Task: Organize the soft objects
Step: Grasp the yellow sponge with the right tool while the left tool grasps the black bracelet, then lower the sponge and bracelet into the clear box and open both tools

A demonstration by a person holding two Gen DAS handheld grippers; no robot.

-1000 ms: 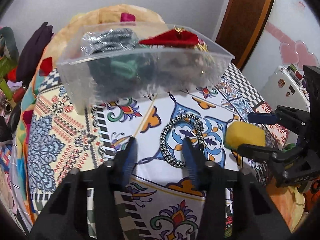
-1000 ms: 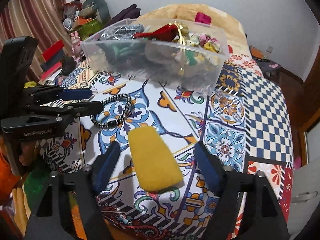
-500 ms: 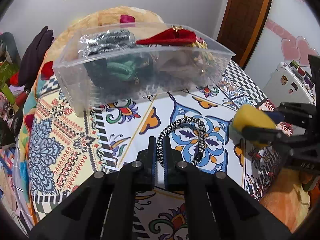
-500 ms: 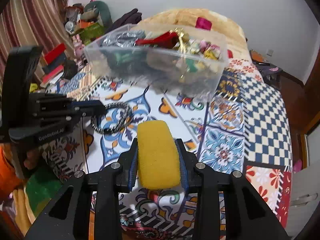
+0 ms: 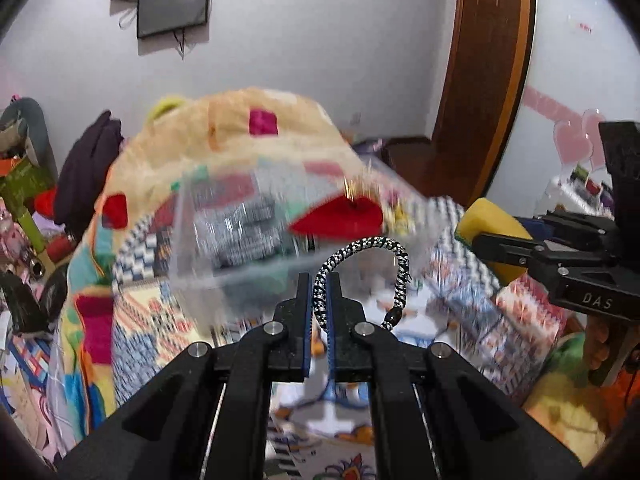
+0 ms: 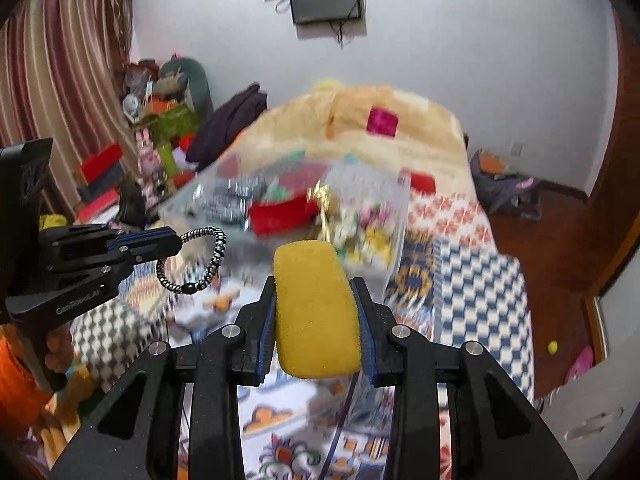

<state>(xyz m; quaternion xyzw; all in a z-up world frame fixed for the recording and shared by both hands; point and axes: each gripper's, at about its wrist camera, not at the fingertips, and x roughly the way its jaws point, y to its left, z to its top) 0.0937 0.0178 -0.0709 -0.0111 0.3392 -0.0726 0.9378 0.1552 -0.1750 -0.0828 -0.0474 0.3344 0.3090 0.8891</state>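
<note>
Left wrist view: the left gripper (image 5: 319,292) is pinched on a black-and-white braided bracelet (image 5: 362,266), held aloft before the blurred clear plastic bin (image 5: 280,236) on the patterned table (image 5: 160,320).

Right wrist view: the right gripper (image 6: 318,312) squeezes a yellow sponge (image 6: 316,312), also airborne short of the bin.

Risk: the bracelet hangs from a thin pinch; a quick swing might slip it loose outside the bin, or the two grippers could collide over it.
</note>
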